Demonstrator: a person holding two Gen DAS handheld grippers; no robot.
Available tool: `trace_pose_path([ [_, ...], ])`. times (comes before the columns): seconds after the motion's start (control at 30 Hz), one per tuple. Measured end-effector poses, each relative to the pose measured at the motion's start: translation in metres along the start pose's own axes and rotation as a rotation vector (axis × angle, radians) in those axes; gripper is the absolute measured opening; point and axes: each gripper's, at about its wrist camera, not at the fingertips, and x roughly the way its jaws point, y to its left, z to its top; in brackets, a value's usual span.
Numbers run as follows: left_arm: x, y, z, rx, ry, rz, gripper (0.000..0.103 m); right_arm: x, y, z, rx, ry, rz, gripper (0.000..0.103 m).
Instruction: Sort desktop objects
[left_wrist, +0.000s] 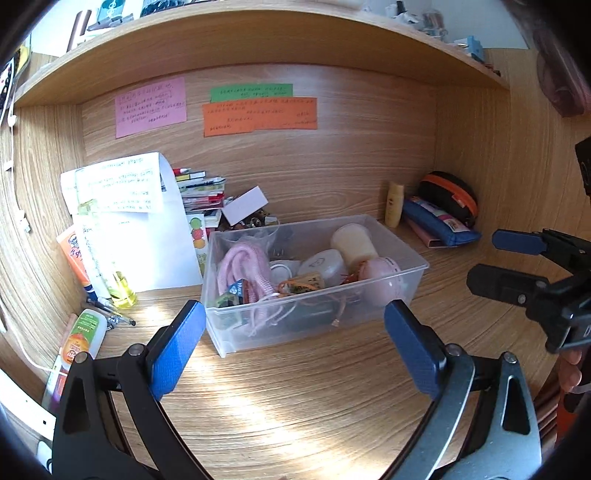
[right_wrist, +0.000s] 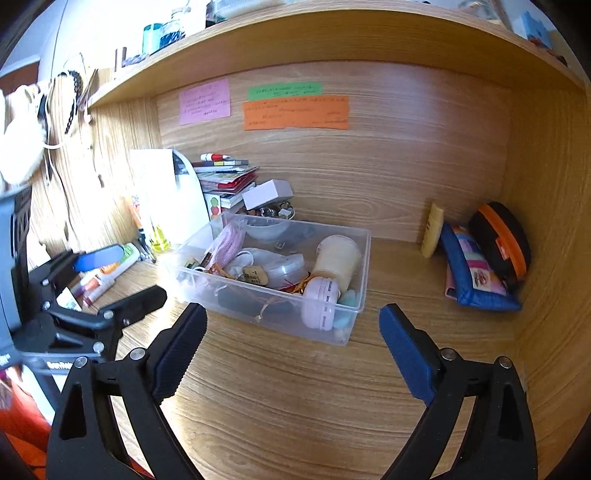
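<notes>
- Left wrist view: a clear plastic bin (left_wrist: 314, 284) sits near the middle of the wooden desk (left_wrist: 295, 398), filled with small items.
- Inside the bin lie a pink cord (left_wrist: 243, 273) at the left end, a white oval case (left_wrist: 321, 264) in the middle, a cream cup (left_wrist: 354, 242) tipped toward the back right, and a pink round case (left_wrist: 384, 280) against the front right wall.
- The left gripper (left_wrist: 295, 332) hovers above bare desk just in front of the bin, its blue-padded fingers spread wide with nothing between them.
- The right gripper (left_wrist: 491, 258) shows at the right edge of this view, off to the bin's right, jaws parted and holding nothing.
- Right wrist view: the same bin (right_wrist: 273, 273) lies ahead and slightly left of the right gripper (right_wrist: 295, 328), whose fingers stand wide apart over the desk, empty.
- The left gripper (right_wrist: 122, 273) appears at the left edge of this view, near the bin's left end, jaws apart.
- Left of the bin: a white tube (left_wrist: 83, 332) lying flat, pens (left_wrist: 110, 314), a yellow bottle (left_wrist: 122, 291) and leaning paper sheets (left_wrist: 129, 221).
- Behind the bin: a stack of books (left_wrist: 201, 192) and a small white box (left_wrist: 245, 205).
- In the right back corner: a yellow tube (left_wrist: 394, 205) standing upright, a blue pouch (left_wrist: 439, 221) and a black case with an orange zip (left_wrist: 448, 195) leaning against the side wall.
- On the back panel: a pink note (left_wrist: 150, 107), a green note (left_wrist: 251, 92) and an orange note (left_wrist: 258, 116).
</notes>
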Motion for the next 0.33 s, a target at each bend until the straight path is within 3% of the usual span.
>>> trace_pose_path([
  [0.13, -0.004, -0.007, -0.001, 0.019, -0.028, 0.016, 0.099, -0.003, -0.005, -0.003, 0.033, -0.008, 0.007, 0.102],
  [0.33, -0.008, -0.006, 0.002, 0.005, -0.048, 0.004, 0.100, -0.001, -0.014, -0.006, 0.071, 0.003, 0.007, 0.102],
])
